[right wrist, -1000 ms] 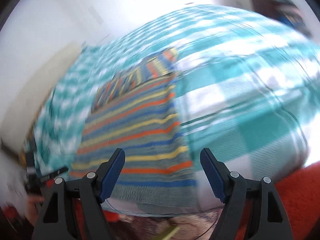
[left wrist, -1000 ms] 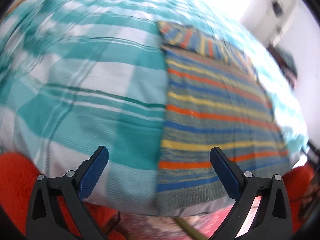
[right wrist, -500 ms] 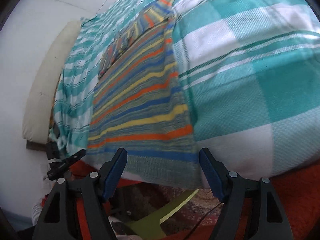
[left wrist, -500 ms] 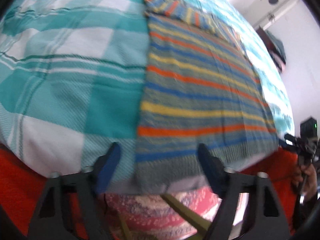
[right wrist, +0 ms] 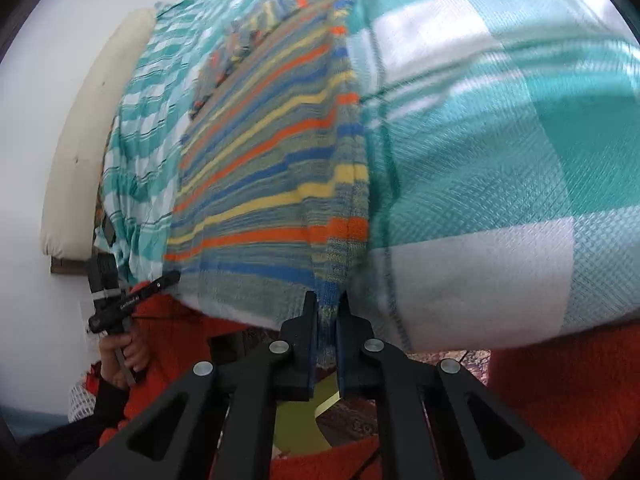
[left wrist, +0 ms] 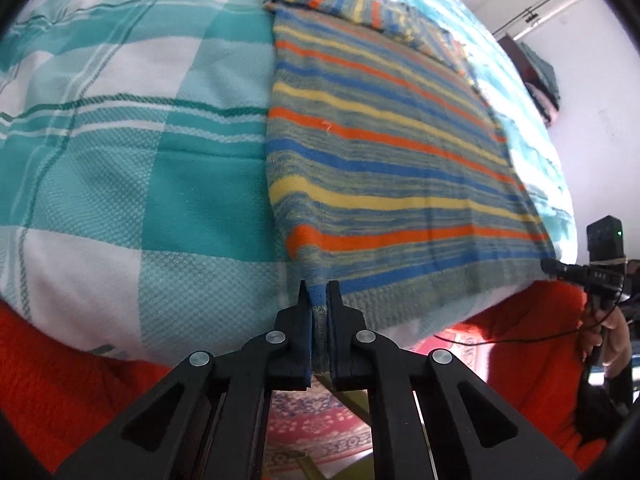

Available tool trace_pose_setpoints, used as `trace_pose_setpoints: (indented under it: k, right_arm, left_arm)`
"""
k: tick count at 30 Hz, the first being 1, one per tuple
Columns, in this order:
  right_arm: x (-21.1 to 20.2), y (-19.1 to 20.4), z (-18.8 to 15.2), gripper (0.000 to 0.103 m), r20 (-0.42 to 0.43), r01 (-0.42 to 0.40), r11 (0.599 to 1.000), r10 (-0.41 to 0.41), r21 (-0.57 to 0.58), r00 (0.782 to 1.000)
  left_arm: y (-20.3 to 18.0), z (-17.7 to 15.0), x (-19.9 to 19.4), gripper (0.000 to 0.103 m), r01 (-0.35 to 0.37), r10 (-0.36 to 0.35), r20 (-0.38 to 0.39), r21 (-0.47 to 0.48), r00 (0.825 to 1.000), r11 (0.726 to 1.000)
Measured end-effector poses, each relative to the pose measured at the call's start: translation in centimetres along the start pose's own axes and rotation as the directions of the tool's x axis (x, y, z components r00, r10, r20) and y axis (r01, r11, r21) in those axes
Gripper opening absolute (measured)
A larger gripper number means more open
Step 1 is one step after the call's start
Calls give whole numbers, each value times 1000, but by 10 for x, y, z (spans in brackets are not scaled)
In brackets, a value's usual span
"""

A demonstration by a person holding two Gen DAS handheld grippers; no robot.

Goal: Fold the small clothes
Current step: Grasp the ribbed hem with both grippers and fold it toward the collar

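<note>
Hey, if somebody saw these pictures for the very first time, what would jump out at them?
The striped sweater with orange, yellow and blue bands, spread flat on the teal-and-white checked bedspread. Then the two grips: the left hand-held gripper pinches its near left hem corner, and the right hand-held gripper pinches the near right corner.

Bright daylight; fisheye-bent edges; right view blurred, perhaps by motion.
</note>
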State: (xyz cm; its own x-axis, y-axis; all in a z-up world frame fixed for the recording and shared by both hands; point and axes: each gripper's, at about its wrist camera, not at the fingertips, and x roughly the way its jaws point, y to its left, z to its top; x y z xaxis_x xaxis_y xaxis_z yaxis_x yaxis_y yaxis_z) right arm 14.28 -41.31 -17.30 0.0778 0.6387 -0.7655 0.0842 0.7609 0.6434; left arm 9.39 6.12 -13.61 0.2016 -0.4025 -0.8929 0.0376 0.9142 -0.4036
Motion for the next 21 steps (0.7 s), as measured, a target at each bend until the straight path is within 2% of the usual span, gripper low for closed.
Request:
trace_pose_setpoints:
  k: [4, 7, 9, 11, 14, 21]
  right_arm:
    - [-18, 2, 6, 8, 86, -100, 994, 96, 46, 992]
    - [-27, -2, 20, 8, 192, -239, 968, 221, 75, 956]
    - [-29, -3, 35, 8, 253, -285, 956, 258, 75, 932]
    - [-31, -1, 59, 8, 312, -297, 953, 265, 57, 912]
    - [-30, 5, 102, 8, 363, -299, 953, 264, 44, 894]
    - [-23, 27, 222, 7, 404, -229, 973, 219, -24, 888]
  left_arm:
    - [2, 11, -18, 3, 76, -73, 46, -50, 996, 996]
    - [9, 38, -31, 3, 149, -136, 124, -102, 983, 984]
    - [14, 61, -37, 3, 179, -157, 173, -119, 972, 977]
    - [16, 90, -39, 3, 200, -169, 214, -135, 962, 970]
    - [17, 149, -32, 3, 213, -170, 264, -141, 949, 967]
    - [13, 263, -6, 3, 170, -122, 317, -126, 940, 977]
